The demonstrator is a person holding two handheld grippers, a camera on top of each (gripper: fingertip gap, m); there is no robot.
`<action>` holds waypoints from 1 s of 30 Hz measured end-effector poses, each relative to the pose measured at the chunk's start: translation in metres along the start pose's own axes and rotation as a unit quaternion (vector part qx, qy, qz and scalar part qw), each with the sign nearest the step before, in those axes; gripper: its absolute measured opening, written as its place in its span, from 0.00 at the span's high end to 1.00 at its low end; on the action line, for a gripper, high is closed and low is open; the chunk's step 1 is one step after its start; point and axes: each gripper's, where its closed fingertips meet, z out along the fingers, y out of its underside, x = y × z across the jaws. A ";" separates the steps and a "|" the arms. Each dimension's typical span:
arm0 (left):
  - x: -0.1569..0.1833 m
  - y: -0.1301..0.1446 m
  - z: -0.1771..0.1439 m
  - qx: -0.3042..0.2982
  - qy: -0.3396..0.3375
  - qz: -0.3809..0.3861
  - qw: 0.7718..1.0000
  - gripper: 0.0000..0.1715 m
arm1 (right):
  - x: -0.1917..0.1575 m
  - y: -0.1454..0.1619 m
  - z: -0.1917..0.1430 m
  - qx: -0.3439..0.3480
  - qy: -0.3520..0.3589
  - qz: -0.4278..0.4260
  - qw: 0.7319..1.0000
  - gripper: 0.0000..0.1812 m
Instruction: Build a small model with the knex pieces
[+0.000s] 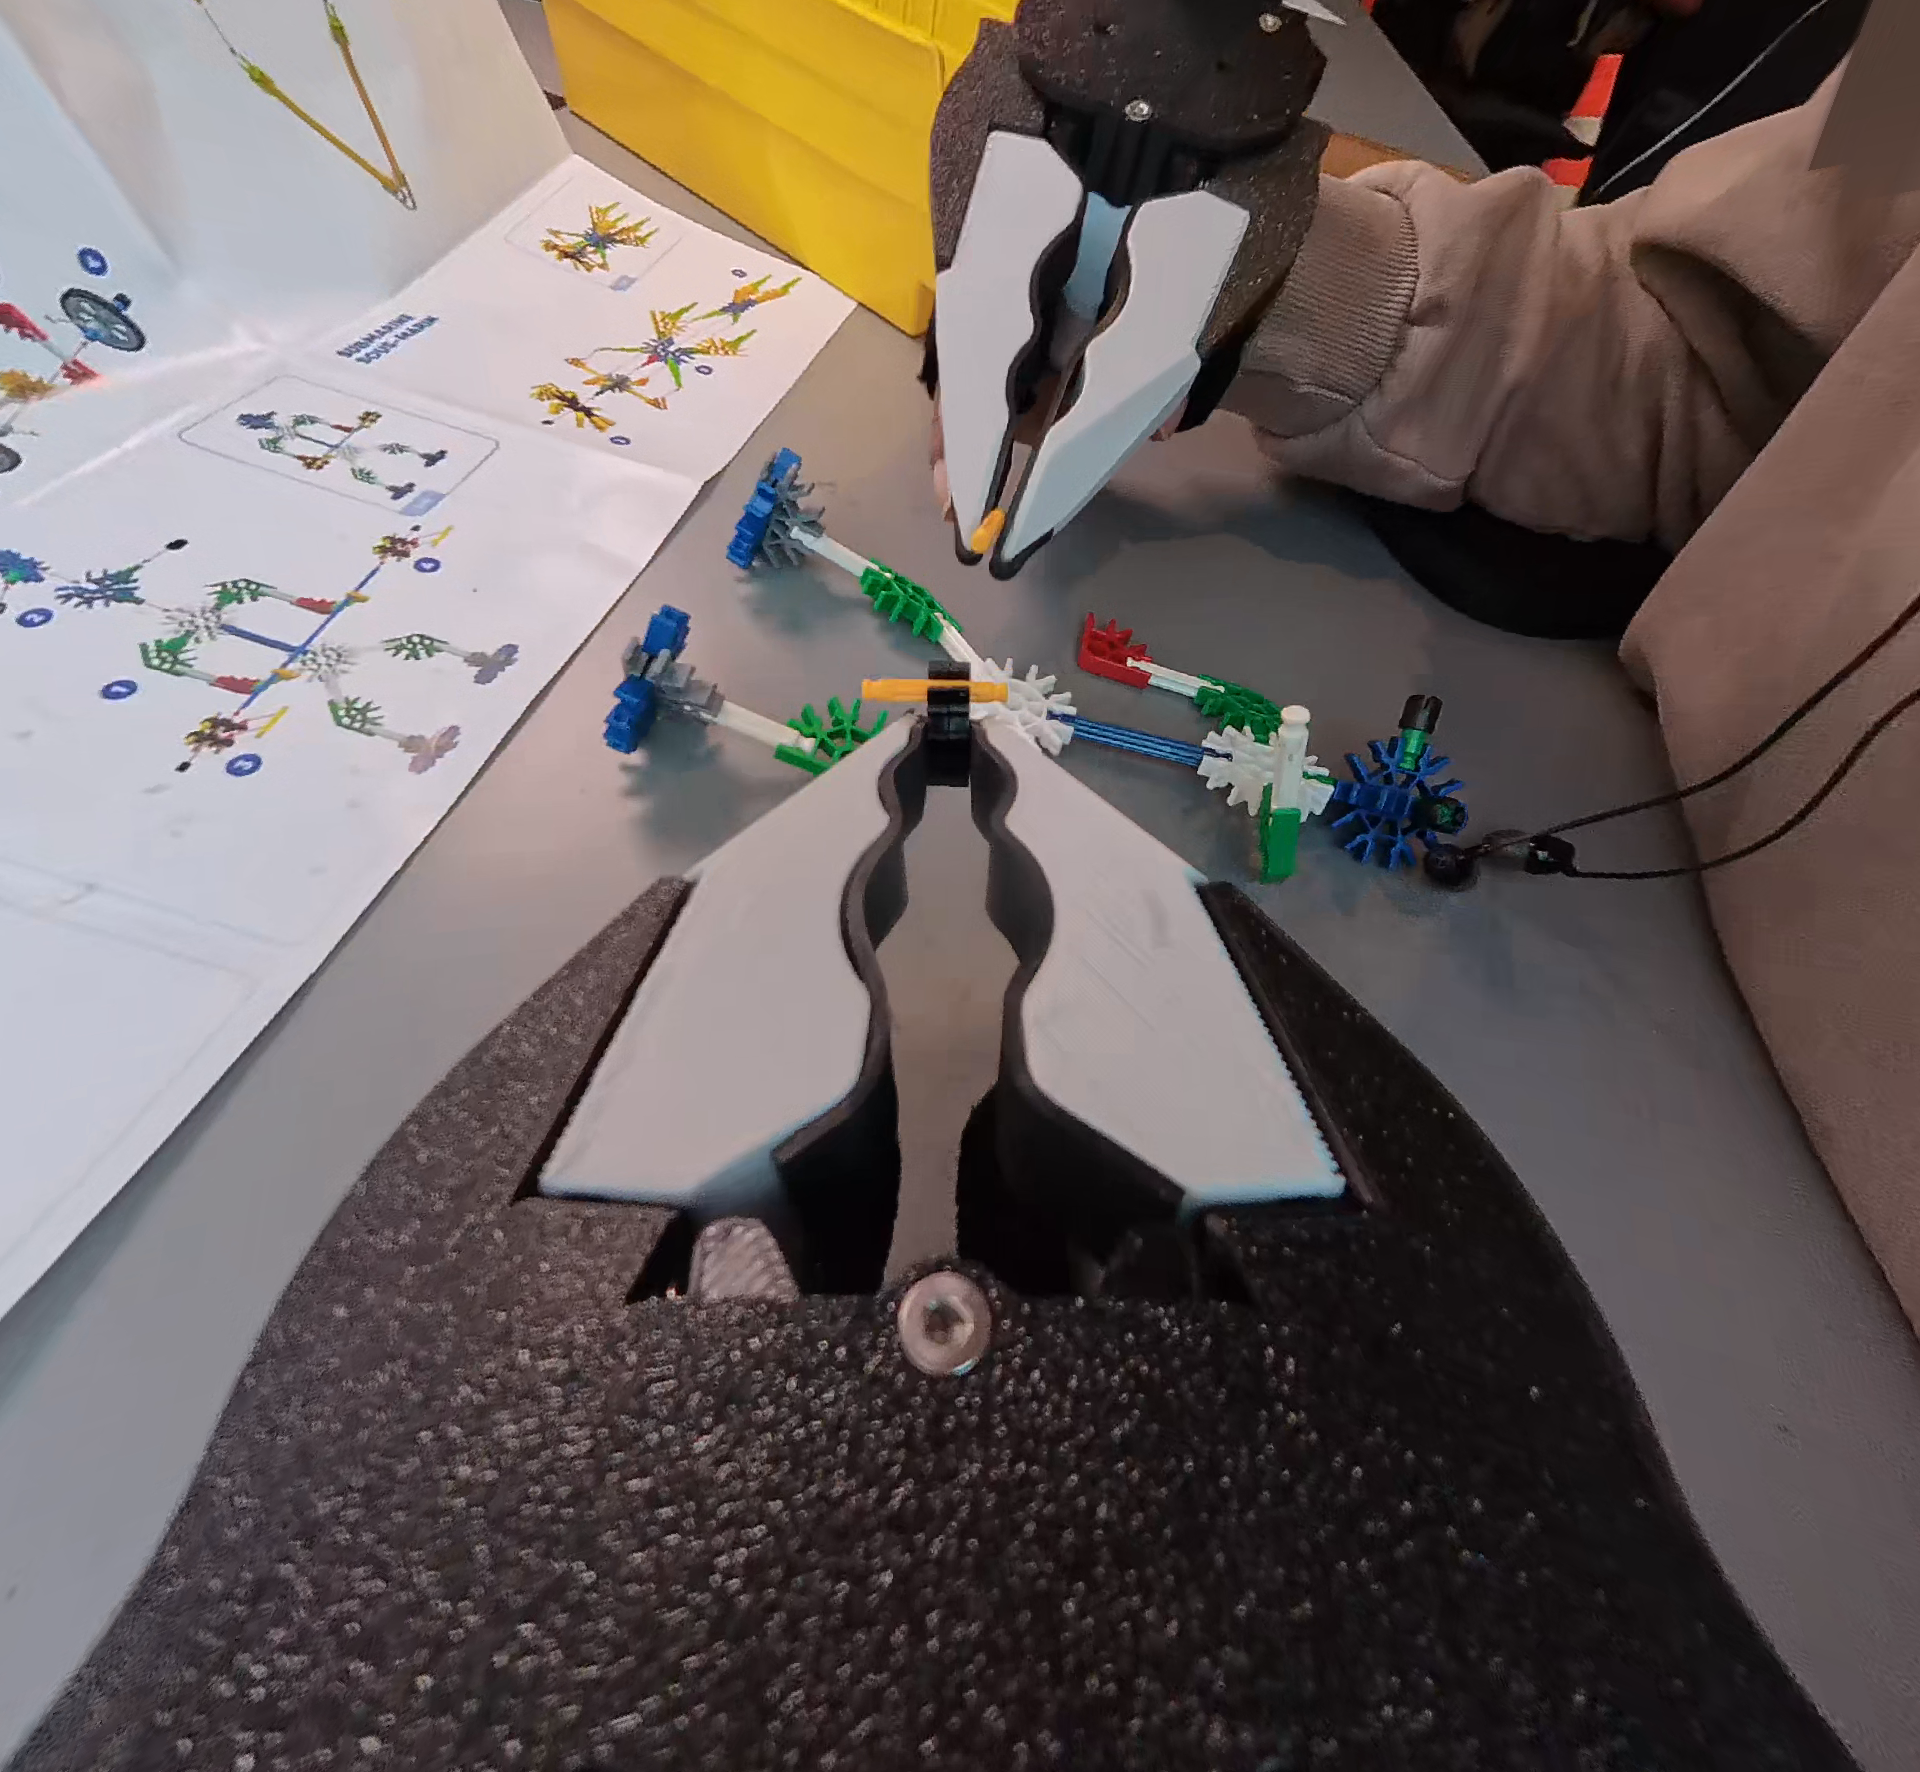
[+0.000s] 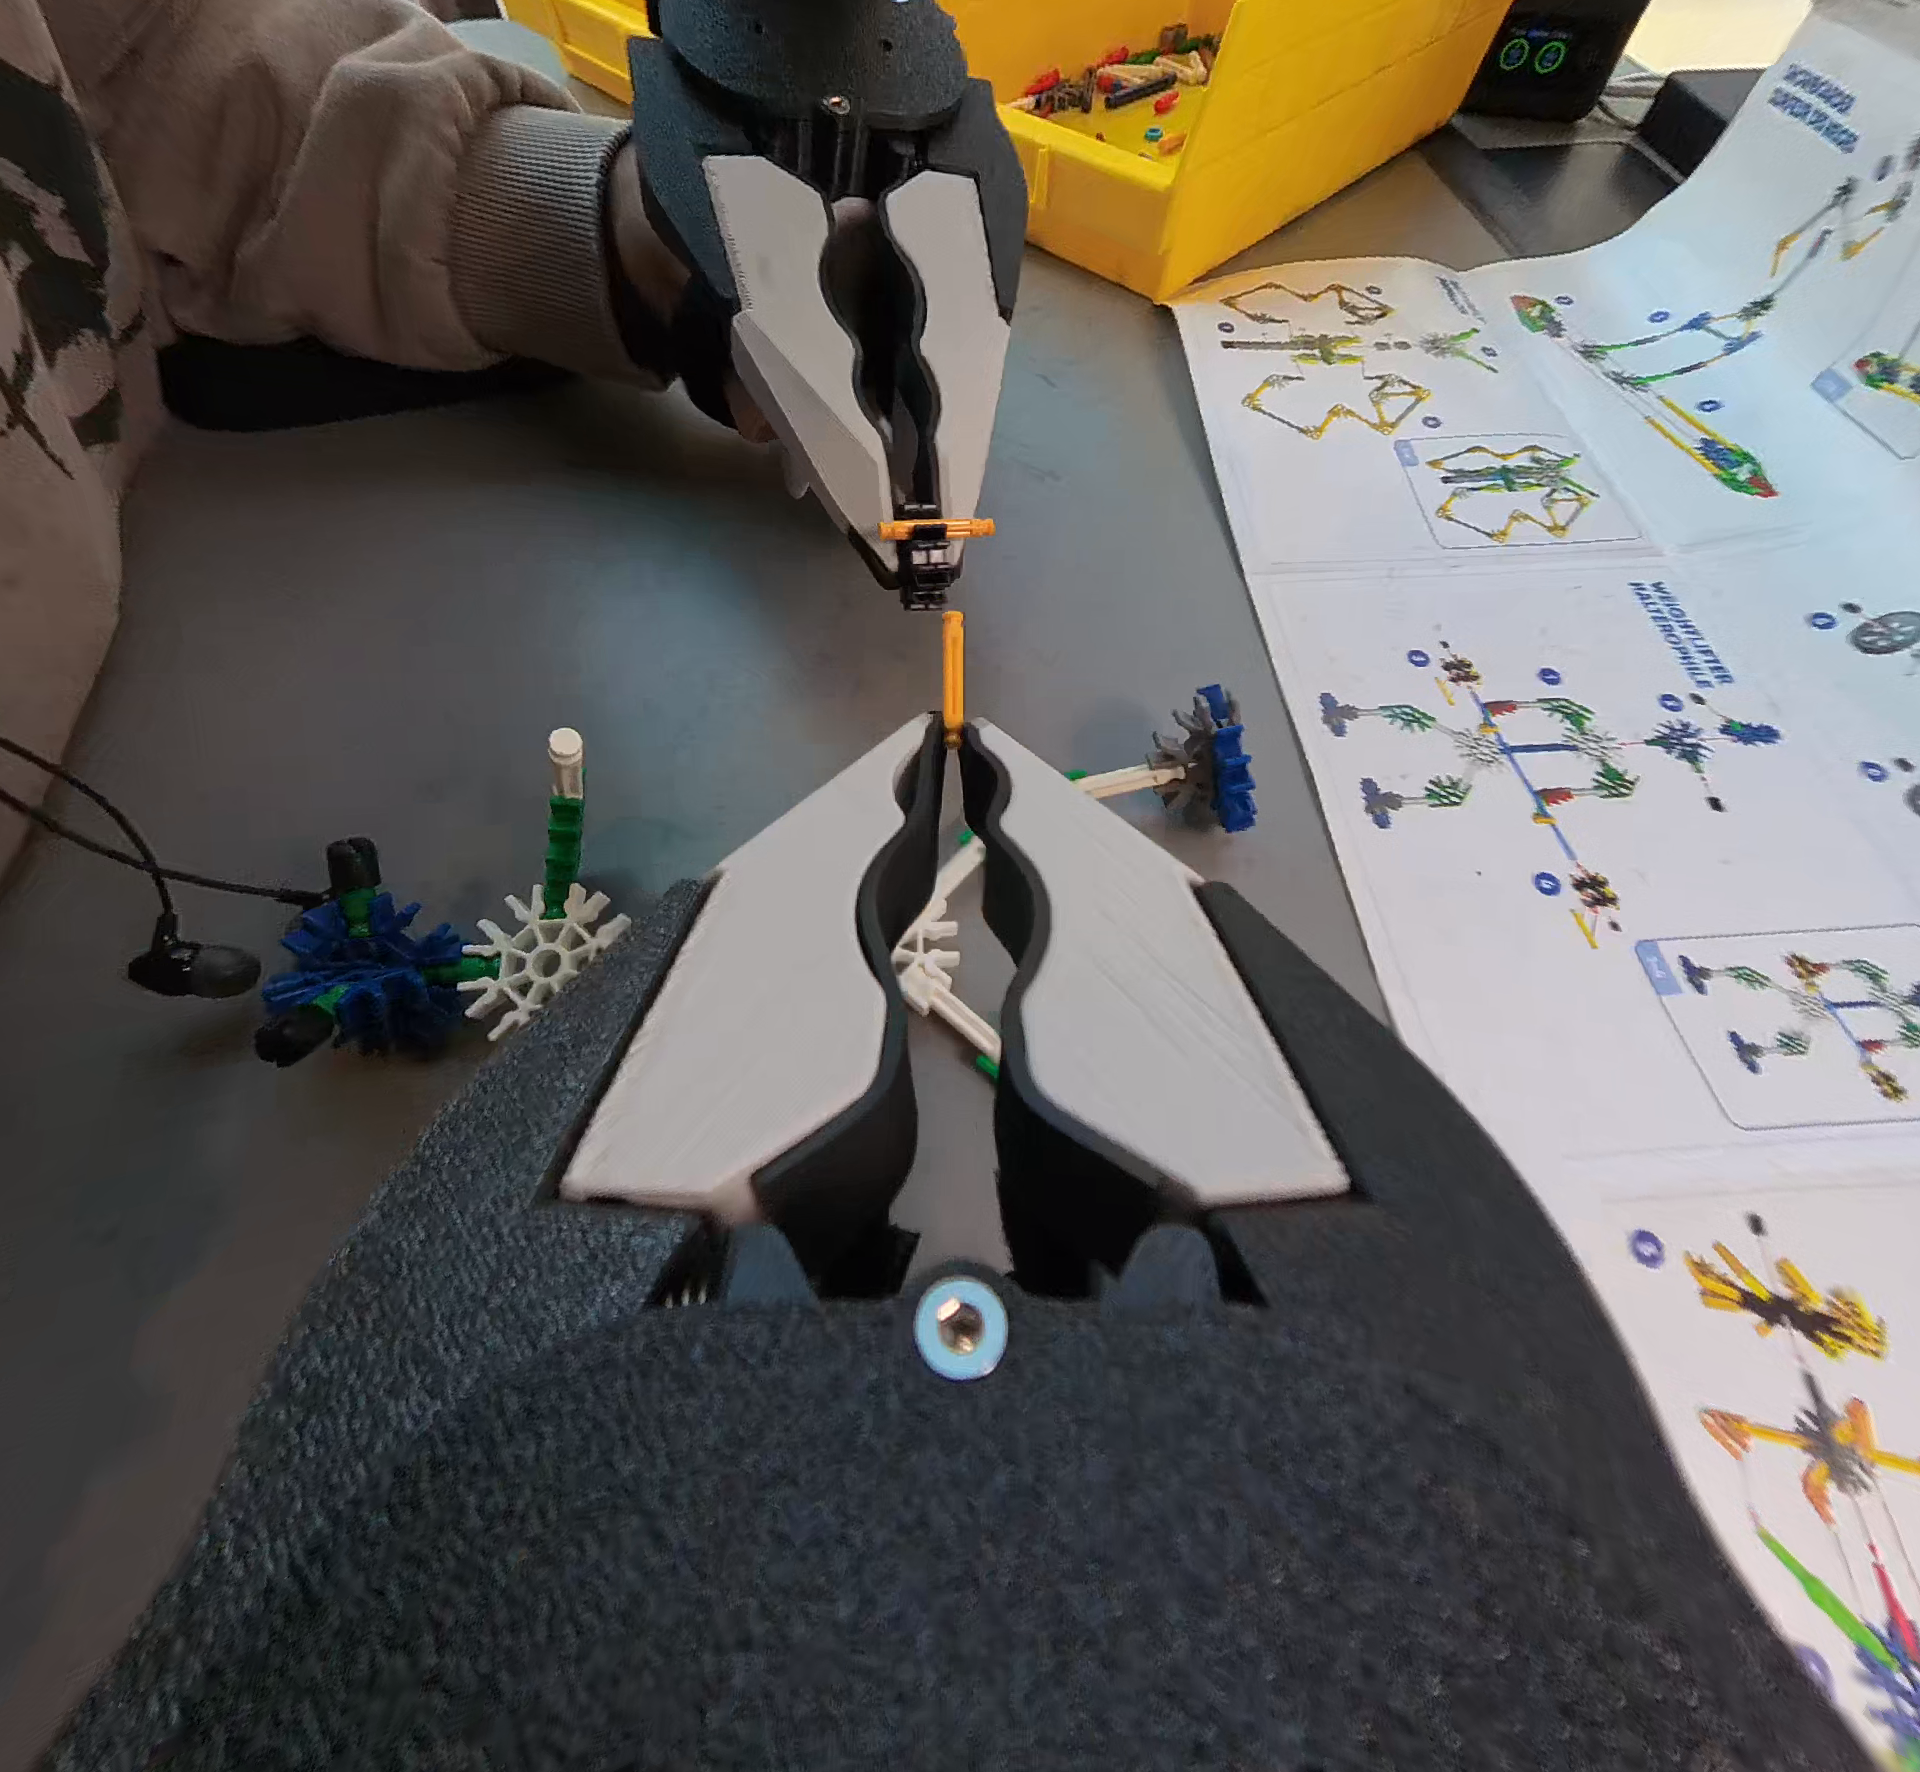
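My left gripper [image 1: 943, 735] is clamped on a small black plastic connector [image 1: 945, 720] that has a short orange plastic rod [image 1: 902, 688] pushed crosswise through it; in the right wrist view the same pair sits at its tips, the connector [image 2: 928, 564] hanging just below the crossing rod [image 2: 935, 528]. My right gripper [image 2: 952, 730] is pinched narrow on the near end of a second orange rod [image 2: 952, 662], which points straight away from me, its far tip just short of the black connector and not touching it. In the left wrist view only a stub of that rod [image 1: 985, 529] shows between the right gripper's [image 1: 982, 550] tips. Beneath both, on the grey tabletop [image 1: 1455, 1151], lies a half-built toy figure of white snowflake hubs [image 1: 1029, 699], green, blue and red connectors and thin rods. A printed instruction sheet [image 1: 312, 683] lies to the left in the left wrist view, and a yellow plastic parts bin [image 2: 1299, 60] stands at the far side.
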 end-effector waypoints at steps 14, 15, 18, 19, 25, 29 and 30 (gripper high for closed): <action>-0.005 -0.025 -0.006 0.069 -0.059 0.027 0.995 0.96 | 0.139 0.075 -0.319 -0.208 0.598 0.113 0.766 0.84; -0.003 -0.027 -0.005 0.072 -0.059 0.034 0.995 0.96 | 0.142 0.084 -0.330 -0.209 0.613 0.115 0.753 0.79; 0.006 -0.029 -0.002 0.069 -0.064 0.063 0.994 0.96 | 0.140 0.053 -0.312 -0.092 0.585 0.102 0.800 0.73; 0.009 -0.030 -0.001 0.066 -0.066 0.078 0.993 0.96 | 0.133 0.029 -0.295 -0.046 0.551 0.084 0.829 0.73; 0.029 -0.031 0.003 0.039 -0.075 0.176 0.981 0.96 | 0.006 -0.061 -0.105 0.047 0.128 -0.061 0.989 0.74; 0.041 -0.025 0.009 0.011 -0.073 0.225 0.971 0.96 | -0.042 -0.050 -0.021 -0.002 0.029 -0.120 0.992 0.73; 0.044 -0.024 0.010 0.008 -0.071 0.235 0.969 0.95 | -0.046 -0.046 -0.009 -0.013 0.019 -0.129 0.991 0.73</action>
